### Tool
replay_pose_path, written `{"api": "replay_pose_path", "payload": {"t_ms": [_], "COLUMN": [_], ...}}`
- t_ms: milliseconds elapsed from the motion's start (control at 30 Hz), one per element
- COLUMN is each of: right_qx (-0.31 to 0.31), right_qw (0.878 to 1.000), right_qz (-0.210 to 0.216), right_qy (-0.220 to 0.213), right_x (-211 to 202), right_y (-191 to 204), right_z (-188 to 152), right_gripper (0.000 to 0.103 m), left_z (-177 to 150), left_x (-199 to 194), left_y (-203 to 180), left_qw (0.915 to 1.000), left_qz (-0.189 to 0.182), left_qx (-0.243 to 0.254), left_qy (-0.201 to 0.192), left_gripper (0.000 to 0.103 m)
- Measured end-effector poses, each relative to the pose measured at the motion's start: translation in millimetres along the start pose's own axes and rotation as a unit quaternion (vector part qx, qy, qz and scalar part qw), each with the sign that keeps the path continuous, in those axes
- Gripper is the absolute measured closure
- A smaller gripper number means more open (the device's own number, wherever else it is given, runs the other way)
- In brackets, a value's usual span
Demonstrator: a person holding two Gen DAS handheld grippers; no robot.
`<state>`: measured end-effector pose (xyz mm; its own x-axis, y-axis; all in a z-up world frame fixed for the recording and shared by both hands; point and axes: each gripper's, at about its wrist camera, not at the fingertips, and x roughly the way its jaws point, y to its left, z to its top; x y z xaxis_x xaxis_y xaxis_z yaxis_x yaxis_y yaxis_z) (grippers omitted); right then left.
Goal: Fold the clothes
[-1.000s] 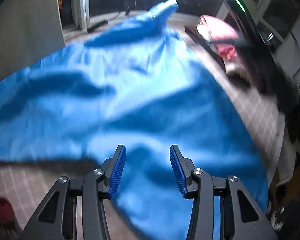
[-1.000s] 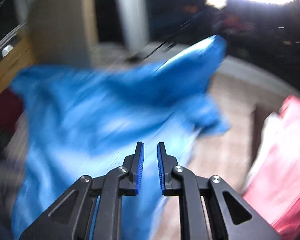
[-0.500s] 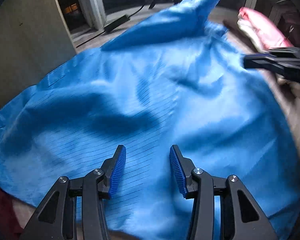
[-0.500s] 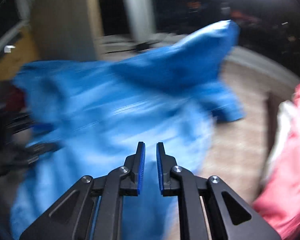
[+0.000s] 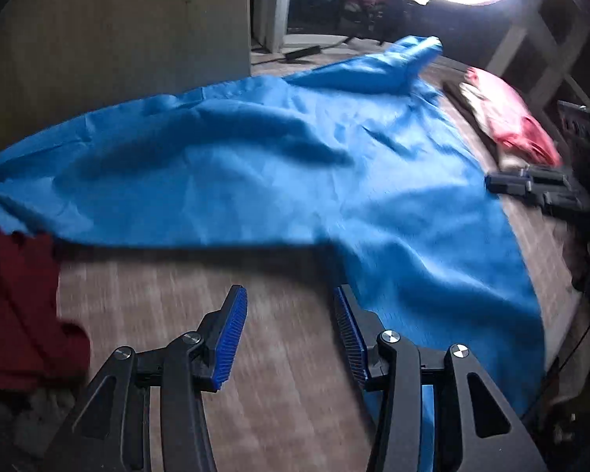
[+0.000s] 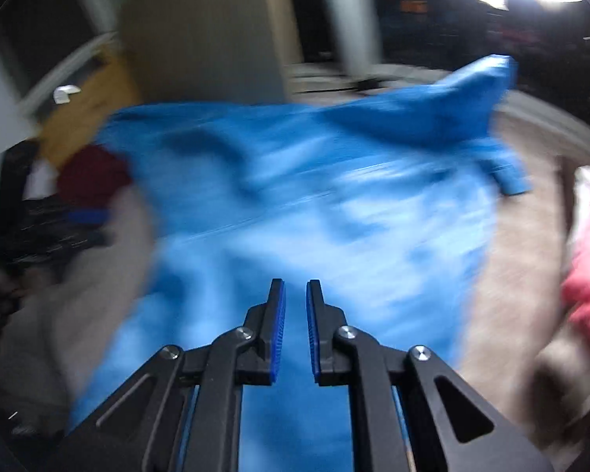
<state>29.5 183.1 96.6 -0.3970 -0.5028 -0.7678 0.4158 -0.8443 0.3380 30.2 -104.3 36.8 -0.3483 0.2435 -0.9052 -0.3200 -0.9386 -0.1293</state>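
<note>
- Lying spread and rumpled across a pale wood-grain surface: blue garment, one end bunched at the far edge.
- Left gripper: jaws apart, nothing between them, over bare surface just beside the garment's near edge.
- Right gripper: jaws nearly together with a narrow gap, no cloth pinched, over the garment.
- Dark red cloth lies left; pink clothes far right.

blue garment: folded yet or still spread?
Spread. The blue garment lies open and rumpled across the table, one sleeve sticking out; no fold visible.
</note>
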Motion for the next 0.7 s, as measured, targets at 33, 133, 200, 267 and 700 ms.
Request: {"api": "replay_pose_path", "payload": {"t_ms": [33, 133, 200, 267, 700], "right_qx": [-0.001, -0.004, -0.002, 0.004, 0.038], "right_qw": [1.000, 0.998, 0.999, 0.998, 0.995], "right_qz": [0.023, 0.054, 0.032, 0.033, -0.058], "right_qy": [0.005, 0.026, 0.041, 0.057, 0.068], "right_x": [3, 23, 47, 66, 42], "right_y": [22, 71, 98, 119, 198], "right_z": [-10, -37, -56, -73, -77], "right_gripper": [0.092, 0.092, 0.092, 0.092, 0.091], "left_z": [-4, -9, -10, -9, 14], "left_x": [-3, -5, -4, -3, -133], "left_y": [4, 15, 27, 44, 276], "left_qw": [1.0000, 0.9999, 0.9997, 0.9995, 0.9912], "left_qz": [0.002, 0.000, -0.009, -0.016, 0.087], "left_qx": [0.002, 0.016, 0.021, 0.026, -0.032], "left_qy": [0.001, 0.003, 0.004, 0.006, -0.094], "left_gripper": [0.058, 0.058, 0.058, 0.058, 0.044]}}
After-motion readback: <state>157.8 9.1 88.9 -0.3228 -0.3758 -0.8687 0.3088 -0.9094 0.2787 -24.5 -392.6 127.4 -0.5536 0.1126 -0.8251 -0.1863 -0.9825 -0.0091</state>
